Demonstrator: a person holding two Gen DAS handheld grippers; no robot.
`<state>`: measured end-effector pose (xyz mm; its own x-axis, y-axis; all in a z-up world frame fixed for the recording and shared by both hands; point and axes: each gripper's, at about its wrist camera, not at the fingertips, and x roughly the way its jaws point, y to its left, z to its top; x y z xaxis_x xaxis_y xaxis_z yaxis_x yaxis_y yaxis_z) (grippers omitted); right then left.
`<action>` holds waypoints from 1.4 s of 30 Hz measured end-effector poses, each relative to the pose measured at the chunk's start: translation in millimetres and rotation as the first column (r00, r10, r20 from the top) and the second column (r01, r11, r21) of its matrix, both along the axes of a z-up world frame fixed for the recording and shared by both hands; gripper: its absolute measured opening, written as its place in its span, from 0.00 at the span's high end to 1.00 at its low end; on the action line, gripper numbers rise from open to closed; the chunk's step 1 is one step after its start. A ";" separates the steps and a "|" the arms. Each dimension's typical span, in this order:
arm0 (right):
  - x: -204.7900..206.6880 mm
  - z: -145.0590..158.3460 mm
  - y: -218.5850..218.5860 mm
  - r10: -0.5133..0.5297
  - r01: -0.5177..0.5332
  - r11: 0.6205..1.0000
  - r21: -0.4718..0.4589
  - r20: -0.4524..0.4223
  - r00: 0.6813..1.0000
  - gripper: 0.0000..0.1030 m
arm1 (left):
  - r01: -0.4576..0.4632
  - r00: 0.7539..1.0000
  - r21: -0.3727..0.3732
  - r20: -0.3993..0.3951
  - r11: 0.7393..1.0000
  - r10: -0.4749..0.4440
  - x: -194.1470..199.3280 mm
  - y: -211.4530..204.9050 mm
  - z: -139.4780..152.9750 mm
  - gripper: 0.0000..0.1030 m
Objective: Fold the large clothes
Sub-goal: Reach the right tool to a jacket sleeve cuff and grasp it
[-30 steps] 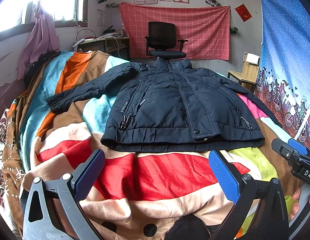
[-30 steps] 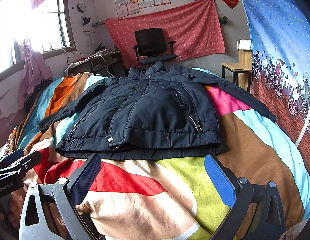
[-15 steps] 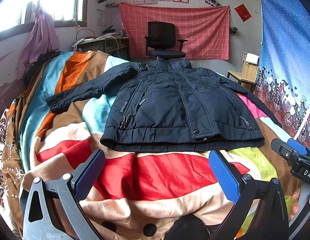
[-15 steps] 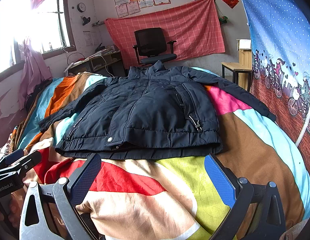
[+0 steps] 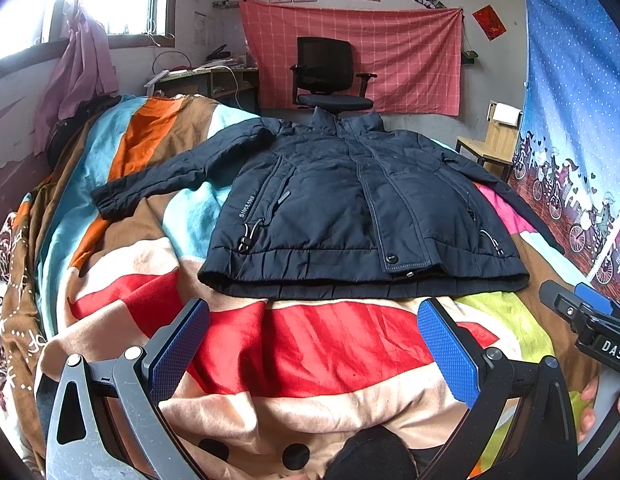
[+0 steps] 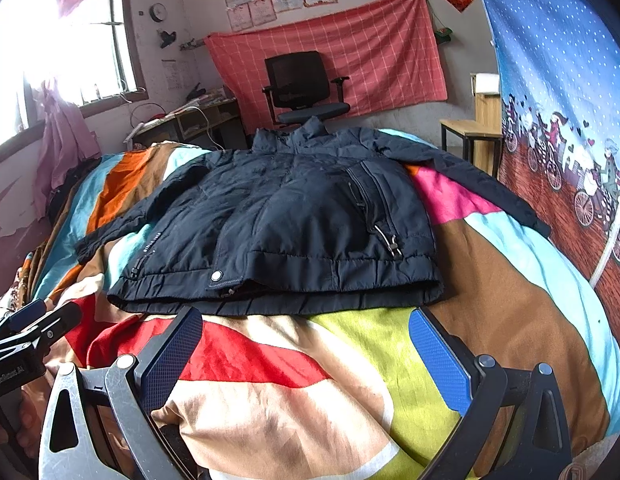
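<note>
A dark navy padded jacket [image 5: 350,208] [image 6: 301,220] lies front up on a striped blanket, sleeves spread to both sides, collar at the far end, hem nearest me. My left gripper [image 5: 314,344] hovers open over the red stripe just short of the hem, nothing between its blue pads. My right gripper [image 6: 305,348] also stands open, a little before the hem's right half, over the yellow-green patch. Each gripper shows at the edge of the other's view: the right gripper body [image 5: 586,320] and the left gripper body [image 6: 25,340].
The multicoloured blanket [image 5: 121,264] covers a bed. A black office chair [image 5: 330,76] and a red checked cloth stand beyond the collar. A desk [image 5: 201,80] is far left, a wooden stool [image 5: 490,148] and a blue patterned curtain [image 5: 578,120] at the right.
</note>
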<state>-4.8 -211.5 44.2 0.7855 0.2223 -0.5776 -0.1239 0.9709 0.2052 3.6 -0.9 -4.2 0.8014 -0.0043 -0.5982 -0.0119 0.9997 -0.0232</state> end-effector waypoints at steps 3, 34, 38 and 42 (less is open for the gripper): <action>5.0 -1.7 5.1 -0.033 0.032 0.999 -0.038 -0.034 0.999 0.00 | 0.011 1.000 -0.001 -0.027 1.000 -0.011 4.3 -4.6 -0.3 0.01; 45.0 93.5 -58.4 -0.121 0.119 0.991 0.053 0.040 0.992 0.00 | -0.005 0.982 0.067 -0.191 0.998 0.018 83.7 -39.3 133.5 0.01; 80.8 104.4 -73.5 -0.172 0.165 0.979 0.119 0.055 0.984 0.00 | -0.008 0.980 0.064 -0.197 0.998 0.020 111.2 -43.6 139.8 0.01; 127.5 99.1 -87.7 -0.252 0.244 0.961 0.130 0.045 0.967 0.00 | -0.032 0.964 0.076 -0.262 0.997 0.051 160.6 -49.2 131.5 0.01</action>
<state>122.7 -299.2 143.4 0.8575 0.0822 -0.5079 0.1018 0.9405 0.3241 164.2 -50.0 127.4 0.6140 0.0751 -0.7858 -0.0495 0.9972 0.0567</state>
